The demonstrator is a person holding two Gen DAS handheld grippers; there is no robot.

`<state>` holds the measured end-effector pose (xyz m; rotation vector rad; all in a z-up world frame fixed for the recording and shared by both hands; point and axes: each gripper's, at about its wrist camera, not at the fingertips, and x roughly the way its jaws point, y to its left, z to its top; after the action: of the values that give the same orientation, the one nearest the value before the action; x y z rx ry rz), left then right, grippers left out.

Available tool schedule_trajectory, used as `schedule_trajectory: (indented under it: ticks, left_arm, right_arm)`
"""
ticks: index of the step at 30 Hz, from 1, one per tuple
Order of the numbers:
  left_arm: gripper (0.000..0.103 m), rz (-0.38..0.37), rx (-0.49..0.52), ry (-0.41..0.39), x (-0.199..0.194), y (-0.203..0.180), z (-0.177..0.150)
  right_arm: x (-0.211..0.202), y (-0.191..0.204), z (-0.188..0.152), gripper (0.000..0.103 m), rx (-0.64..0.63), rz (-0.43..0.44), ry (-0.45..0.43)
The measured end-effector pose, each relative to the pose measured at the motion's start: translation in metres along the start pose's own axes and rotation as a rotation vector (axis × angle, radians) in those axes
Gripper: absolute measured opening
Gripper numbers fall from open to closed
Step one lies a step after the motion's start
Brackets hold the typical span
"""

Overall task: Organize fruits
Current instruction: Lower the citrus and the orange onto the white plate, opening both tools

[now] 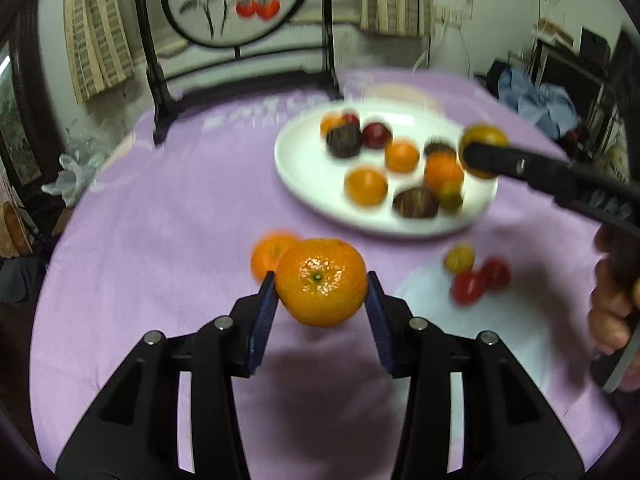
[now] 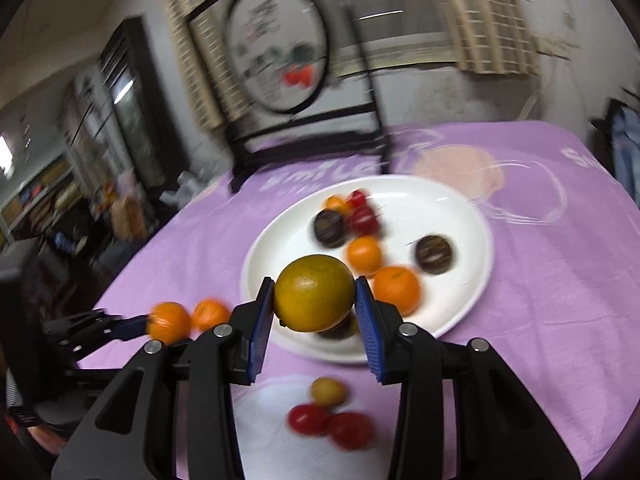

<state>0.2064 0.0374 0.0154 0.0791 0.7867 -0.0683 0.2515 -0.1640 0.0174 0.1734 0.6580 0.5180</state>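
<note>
Left gripper [image 1: 321, 294] — jaws clamped on an orange mandarin [image 1: 321, 282], held above the purple worktop [image 1: 160, 220]; one more mandarin [image 1: 269, 256] lies just beyond it. Right gripper [image 2: 315, 300] — jaws clamped on a greenish-yellow citrus [image 2: 314, 293], poised over the near rim of the white plate [image 2: 472, 240], which lies ahead. Between plate and grippers lie two red fruits and one yellow-green; the plate's pile is too blurred to count.
</note>
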Motion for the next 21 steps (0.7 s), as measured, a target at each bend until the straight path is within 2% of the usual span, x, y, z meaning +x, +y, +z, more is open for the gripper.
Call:
schedule_trajectory:
  ticks: [3,6,10,13,14,15,16,19,21]
  left_arm:
    - [0.044,0.019,-0.010,-0.050,0.008,-0.003,0.031]
    - [0.044,0.022,-0.058,-0.069,0.027,-0.004,0.058]
    - [0.044,0.055,-0.084,-0.044,0.062,-0.008,0.082]
    - [0.045,0.046,-0.102,0.000,0.086,-0.008,0.090]
    - [0.048,0.061,-0.102,0.002,0.089,-0.008,0.090]
    - [0.070,0.080,-0.098,-0.008,0.087,-0.008,0.089]
    - [0.085,0.097,-0.095,-0.026,0.083,-0.009,0.088]
    - [0.091,0.146,-0.072,-0.105,0.059,-0.008,0.087]
    - [0.100,0.148,-0.079,-0.130,0.044,-0.005,0.087]
  right_arm:
    - [0.007,-0.021,0.008,0.041,0.056,-0.045,-0.026]
    - [0.020,-0.037,0.012,0.041,0.076,-0.075,-0.014]
    - [0.037,-0.048,0.013,0.041,0.084,-0.081,0.016]
    - [0.043,-0.050,0.016,0.042,0.072,-0.078,0.020]
    - [0.043,-0.049,0.017,0.046,0.068,-0.080,0.021]
    - [0.041,-0.049,0.017,0.052,0.065,-0.079,0.016]
    - [0.035,-0.047,0.018,0.053,0.062,-0.063,0.004]
    - [0.018,-0.039,0.019,0.057,0.031,-0.024,-0.021]
    - [0.011,-0.032,0.016,0.058,-0.009,-0.007,-0.017]
